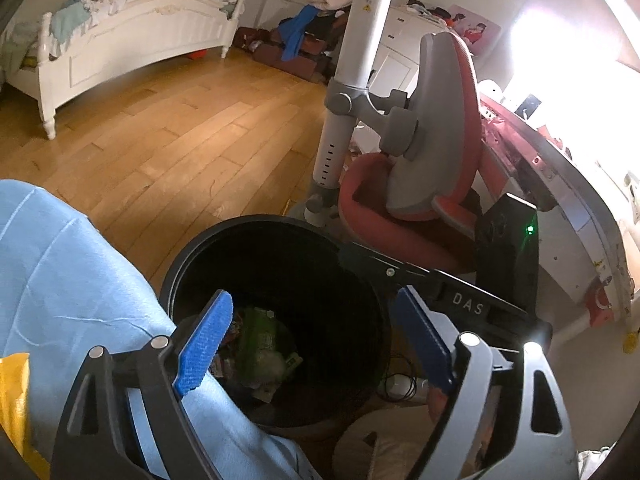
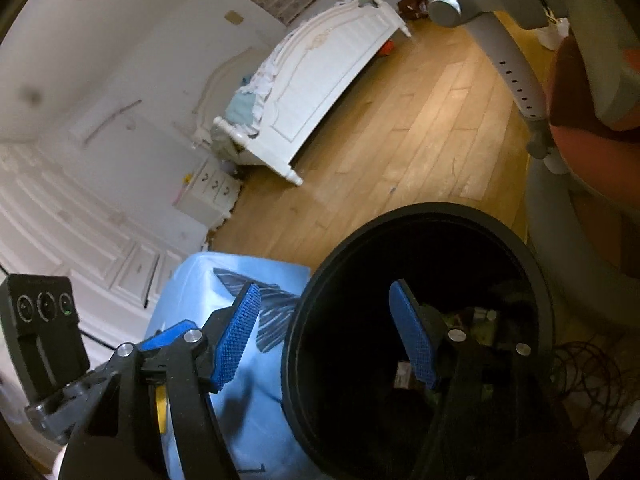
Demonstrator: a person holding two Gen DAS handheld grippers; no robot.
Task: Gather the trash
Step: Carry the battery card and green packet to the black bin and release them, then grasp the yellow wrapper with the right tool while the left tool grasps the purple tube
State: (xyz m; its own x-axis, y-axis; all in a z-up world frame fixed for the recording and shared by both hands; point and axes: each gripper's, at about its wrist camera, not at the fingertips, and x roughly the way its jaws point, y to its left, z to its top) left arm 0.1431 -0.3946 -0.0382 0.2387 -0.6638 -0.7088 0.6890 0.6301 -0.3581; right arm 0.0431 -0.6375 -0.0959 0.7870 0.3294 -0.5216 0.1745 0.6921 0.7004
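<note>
A round black trash bin (image 1: 208,248) stands on the wood floor, with green wrappers and other trash (image 1: 260,344) at its bottom. My left gripper (image 1: 316,344) hovers open and empty above the bin's mouth, blue pads wide apart. In the right wrist view the same bin (image 2: 320,300) is below my right gripper (image 2: 328,340), which is open and empty, its right finger over the bin's opening and its left finger over a light blue cloth. Some trash (image 2: 480,320) shows inside.
A light blue cloth-covered object (image 1: 60,272) (image 2: 208,280) sits just left of the bin. A red and grey desk chair (image 1: 424,152) and a desk (image 1: 568,184) stand to the right. A white bed (image 1: 132,40) is across the wood floor (image 1: 180,140). Cables (image 2: 588,376) lie right of the bin.
</note>
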